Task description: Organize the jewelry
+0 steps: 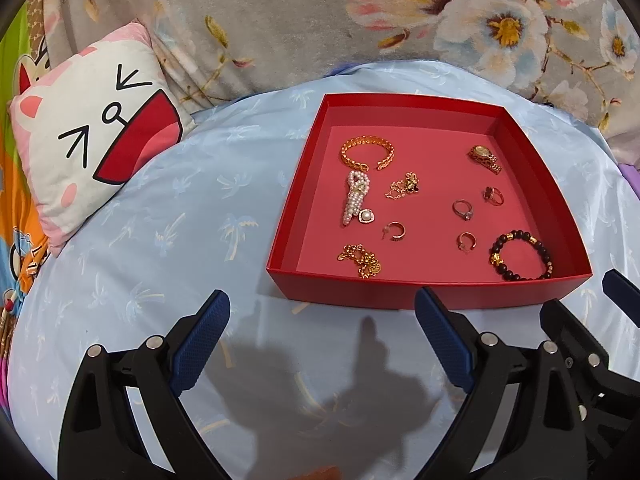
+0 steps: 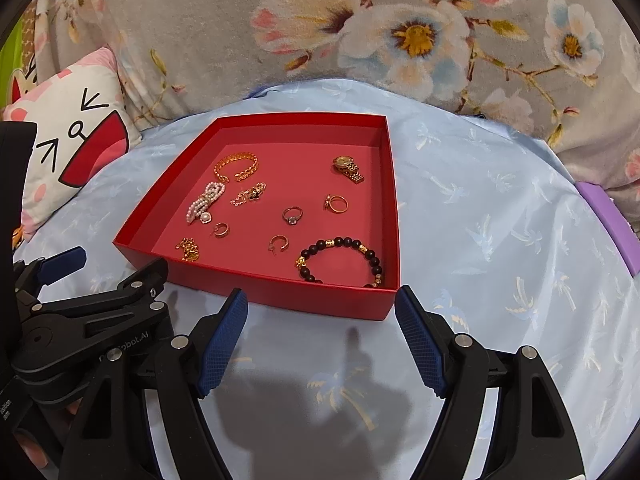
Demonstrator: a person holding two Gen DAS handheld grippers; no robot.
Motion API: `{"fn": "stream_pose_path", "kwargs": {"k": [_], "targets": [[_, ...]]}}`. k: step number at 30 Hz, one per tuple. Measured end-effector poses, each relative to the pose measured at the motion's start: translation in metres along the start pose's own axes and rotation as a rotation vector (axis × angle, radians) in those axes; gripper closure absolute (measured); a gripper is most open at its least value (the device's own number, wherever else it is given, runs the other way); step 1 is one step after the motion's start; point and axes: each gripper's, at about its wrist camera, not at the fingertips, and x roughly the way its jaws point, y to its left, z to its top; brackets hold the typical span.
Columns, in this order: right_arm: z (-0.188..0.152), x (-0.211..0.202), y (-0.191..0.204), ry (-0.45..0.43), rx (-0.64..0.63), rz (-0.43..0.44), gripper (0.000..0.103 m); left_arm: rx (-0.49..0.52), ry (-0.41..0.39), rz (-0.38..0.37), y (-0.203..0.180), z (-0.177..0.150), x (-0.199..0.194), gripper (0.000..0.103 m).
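Note:
A shallow red tray (image 1: 420, 288) (image 2: 280, 294) lies on a light blue sheet and holds jewelry: a gold chain bangle (image 1: 366, 152) (image 2: 236, 166), a pearl piece (image 1: 356, 198) (image 2: 206, 200), a gold watch (image 1: 485, 157) (image 2: 348, 168), several rings, a gold chain (image 1: 362, 260) (image 2: 188, 249) and a dark bead bracelet (image 1: 520, 255) (image 2: 340, 259). My left gripper (image 1: 322, 308) hovers open just short of the tray's near wall, nothing between its blue pads. My right gripper (image 2: 320, 304) is open too, at the tray's near right corner, and empty.
A cat-face cushion (image 1: 92, 152) (image 2: 64, 140) leans at the left. A grey floral blanket (image 1: 300, 20) (image 2: 280, 40) rises behind the tray. A purple box edge (image 2: 612, 224) shows at the far right. Bare blue sheet (image 1: 160, 220) (image 2: 500, 240) lies on both sides of the tray.

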Motion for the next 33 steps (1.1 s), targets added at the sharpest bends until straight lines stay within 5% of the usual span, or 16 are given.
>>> {"fn": "stream_pose_path", "kwargs": {"k": [33], "targets": [[-0.0026, 0.0022, 0.0042, 0.006, -0.002, -0.003, 0.029, -0.007, -0.002, 0.034, -0.0014, -0.0044, 0.0054, 0.012]]}}
